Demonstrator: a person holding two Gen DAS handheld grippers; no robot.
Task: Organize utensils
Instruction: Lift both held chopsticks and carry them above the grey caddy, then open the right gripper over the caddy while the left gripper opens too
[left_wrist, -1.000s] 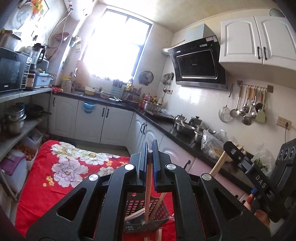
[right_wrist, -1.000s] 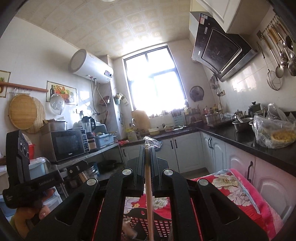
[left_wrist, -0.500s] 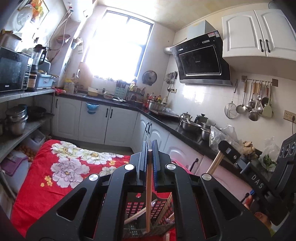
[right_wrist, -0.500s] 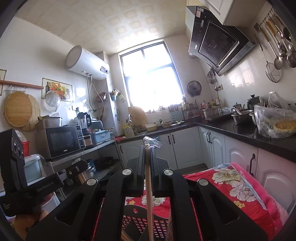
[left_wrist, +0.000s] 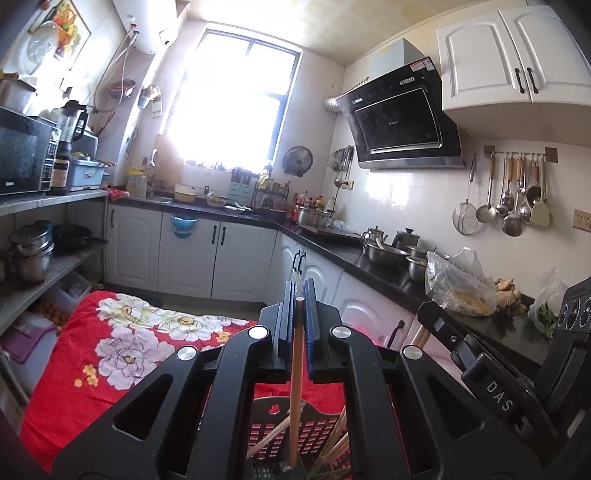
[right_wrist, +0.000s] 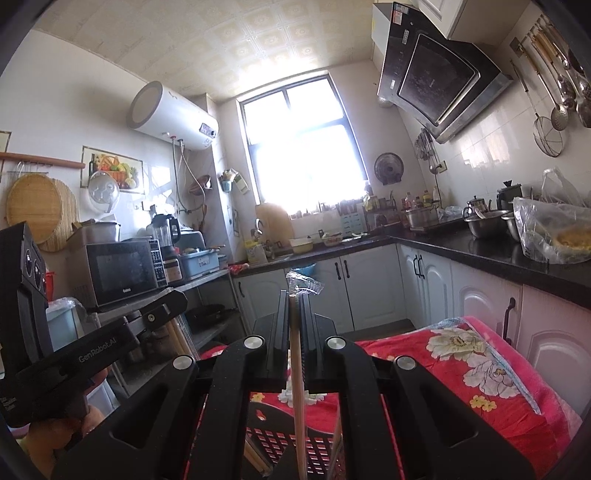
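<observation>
Both cameras have tilted upward since a second ago, so less of the black slotted basket (left_wrist: 291, 439) shows at the bottom of each view and more ceiling above. On the far side of the left wrist view, a red floral blanket (left_wrist: 122, 343) lies below the shelves. At centre, the left gripper (left_wrist: 300, 295) is clamped on a wooden chopstick (left_wrist: 296, 373), which stands nearly upright with its lower end down inside the basket; several other chopsticks (left_wrist: 334, 443) lean in the basket beside it. To the right, the other handheld unit, marked DAS, reaches in with a pale stick at its fingers.

In the right wrist view, the left unit shows at the left edge, held in a hand (right_wrist: 55, 435). At centre, the right gripper (right_wrist: 294, 297) pinches a lighter chopstick (right_wrist: 298, 387) whose top carries a scrap of clear wrapper (right_wrist: 303, 284); its lower end runs down toward the basket (right_wrist: 280, 443), out of view. Right of this, the blanket (right_wrist: 480, 369) meets white cabinets.
</observation>
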